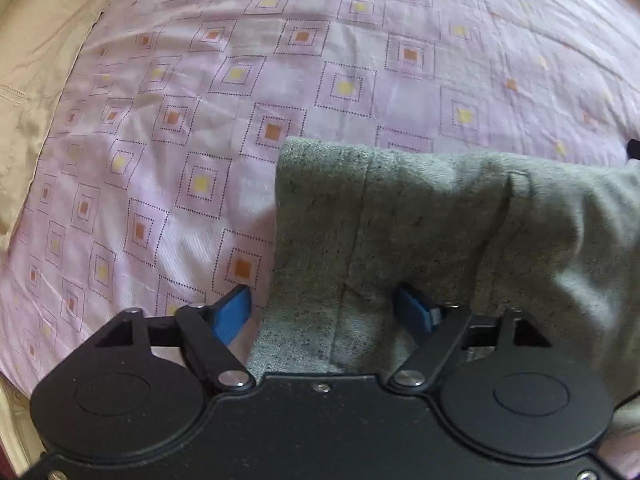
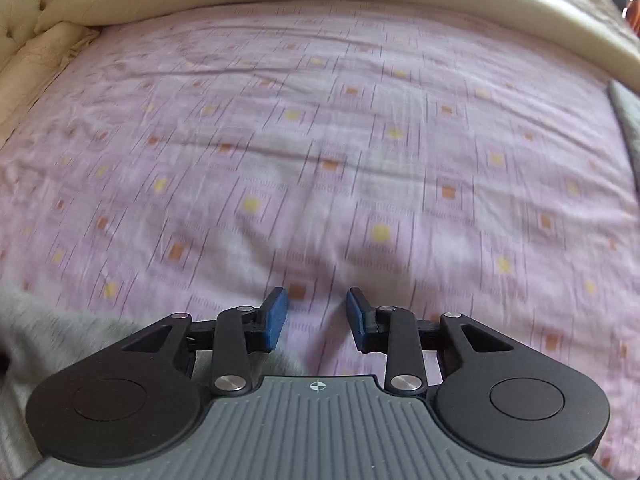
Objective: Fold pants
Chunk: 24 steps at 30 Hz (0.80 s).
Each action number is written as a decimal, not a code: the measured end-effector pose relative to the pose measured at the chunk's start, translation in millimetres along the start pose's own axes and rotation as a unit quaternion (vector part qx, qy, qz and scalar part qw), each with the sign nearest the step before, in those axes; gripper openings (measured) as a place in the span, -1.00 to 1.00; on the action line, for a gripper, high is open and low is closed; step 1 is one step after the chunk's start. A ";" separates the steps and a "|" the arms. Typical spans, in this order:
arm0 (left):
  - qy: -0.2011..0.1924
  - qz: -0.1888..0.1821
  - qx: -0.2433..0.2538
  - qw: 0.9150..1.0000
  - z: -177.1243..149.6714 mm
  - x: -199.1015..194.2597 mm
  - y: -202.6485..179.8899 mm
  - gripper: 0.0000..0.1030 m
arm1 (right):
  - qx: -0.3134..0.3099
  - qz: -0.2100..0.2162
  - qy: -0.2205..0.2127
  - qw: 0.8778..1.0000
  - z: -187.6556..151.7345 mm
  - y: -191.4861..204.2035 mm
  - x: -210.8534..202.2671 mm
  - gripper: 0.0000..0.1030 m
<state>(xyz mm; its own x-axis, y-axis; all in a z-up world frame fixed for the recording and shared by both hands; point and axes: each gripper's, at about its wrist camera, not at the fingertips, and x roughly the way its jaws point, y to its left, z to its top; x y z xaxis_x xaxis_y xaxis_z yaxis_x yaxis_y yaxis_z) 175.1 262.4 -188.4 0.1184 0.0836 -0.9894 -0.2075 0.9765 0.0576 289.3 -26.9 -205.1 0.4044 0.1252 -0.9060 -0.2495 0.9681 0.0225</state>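
The left hand-held gripper [image 1: 322, 312] has its blue pads spread wide, straddling the edge of the pants [image 1: 420, 232]: grey, speckled knit with a seam, folded on the pink patterned bed sheet [image 1: 200, 100]. The right hand-held gripper [image 2: 317, 316] is open over bare sheet, holding nothing.

Left gripper [image 1: 323, 312] fingers spread wide; right gripper [image 2: 316, 316] fingers parted.

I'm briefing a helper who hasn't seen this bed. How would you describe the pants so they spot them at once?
Start from the bedsheet, pink with dotted squares. On it lie the pants, a folded grey-green bundle between the fingers of the open left gripper. They are the only plain, speckled, unpatterned cloth there.
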 end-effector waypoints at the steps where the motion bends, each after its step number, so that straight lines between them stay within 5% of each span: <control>1: -0.003 -0.008 -0.001 1.000 -0.4 -6.2 -0.7 0.28 | -0.001 -0.006 -0.008 1.000 -0.6 -0.8 -5.6 -0.38; 6: -0.065 -0.048 0.034 0.996 -2.6 -50.8 -23.1 0.23 | 0.044 -0.004 -0.073 0.996 -27.0 -21.7 -66.8 -0.37; 9: -0.081 -0.074 0.071 0.991 0.1 -58.9 -53.3 0.24 | 0.089 -0.037 -0.080 0.992 -58.6 -45.4 -93.7 -0.37; 13: -0.060 -0.091 0.107 0.988 -7.3 -50.5 -94.1 0.24 | 0.133 -0.092 -0.004 0.987 -115.4 -75.0 -94.7 -0.37; 16: -0.030 -0.111 0.116 0.987 -11.3 -41.3 -118.1 0.24 | 0.157 -0.087 0.051 0.982 -155.0 -85.3 -92.7 -0.37; 20: -0.019 -0.136 0.121 0.983 -15.6 -43.2 -159.5 0.24 | 0.122 -0.066 0.047 0.989 -164.1 -85.9 -112.1 -0.38; 24: -0.009 -0.143 0.108 0.984 -19.2 -44.1 -197.0 0.24 | 0.061 -0.031 -0.012 0.998 -142.4 -99.1 -131.0 -0.37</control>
<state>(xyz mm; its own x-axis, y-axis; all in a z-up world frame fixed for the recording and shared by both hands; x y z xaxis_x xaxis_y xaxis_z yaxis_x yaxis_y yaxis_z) 192.2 62.5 -158.6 0.1591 -0.1999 -0.9668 0.0473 0.9797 -0.1948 135.8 -170.1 -148.8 0.4377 0.0689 -0.8965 -0.1146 0.9932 0.0204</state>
